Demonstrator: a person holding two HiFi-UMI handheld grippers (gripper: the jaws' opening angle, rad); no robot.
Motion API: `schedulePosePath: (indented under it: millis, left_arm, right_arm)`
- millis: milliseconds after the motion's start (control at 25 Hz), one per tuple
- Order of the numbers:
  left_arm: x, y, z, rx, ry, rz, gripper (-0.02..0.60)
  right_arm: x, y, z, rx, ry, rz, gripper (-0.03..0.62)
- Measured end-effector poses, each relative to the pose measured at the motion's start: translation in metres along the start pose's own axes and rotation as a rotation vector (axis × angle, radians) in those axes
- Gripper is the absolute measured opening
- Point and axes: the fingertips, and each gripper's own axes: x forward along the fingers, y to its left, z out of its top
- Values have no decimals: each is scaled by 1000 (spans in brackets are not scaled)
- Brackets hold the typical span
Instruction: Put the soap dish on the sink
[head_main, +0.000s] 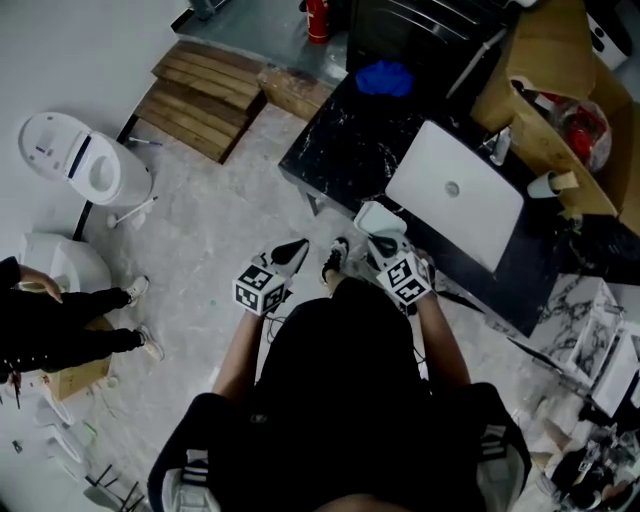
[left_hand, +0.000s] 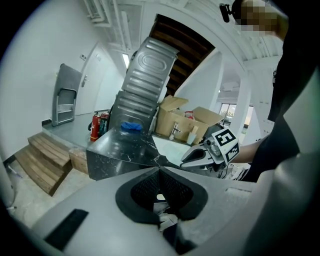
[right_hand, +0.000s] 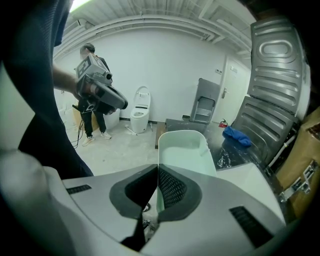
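The soap dish (head_main: 378, 216) is pale green-white and oblong. My right gripper (head_main: 381, 241) is shut on its near wall and holds it level over the black counter's front edge, beside the near corner of the white sink (head_main: 455, 195). In the right gripper view the soap dish (right_hand: 185, 147) juts forward from the closed right gripper (right_hand: 158, 168). My left gripper (head_main: 296, 248) hangs left of the counter over the floor, shut with nothing in it. In the left gripper view the left gripper (left_hand: 160, 169) points at the counter and sink (left_hand: 171, 145).
The black marble counter (head_main: 340, 150) carries a blue cloth (head_main: 385, 77) at its far end. Open cardboard boxes (head_main: 560, 110) and a faucet (head_main: 500, 146) stand behind the sink. A toilet (head_main: 85, 165), wooden pallets (head_main: 205, 95) and a seated person (head_main: 60, 320) are at the left.
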Motion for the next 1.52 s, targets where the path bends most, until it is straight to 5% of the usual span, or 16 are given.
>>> schedulePosePath:
  millis: [1520]
  left_arm:
    - [66, 84, 73, 20, 32, -14, 0]
  right_arm:
    - [67, -101, 41, 0, 11, 17, -2]
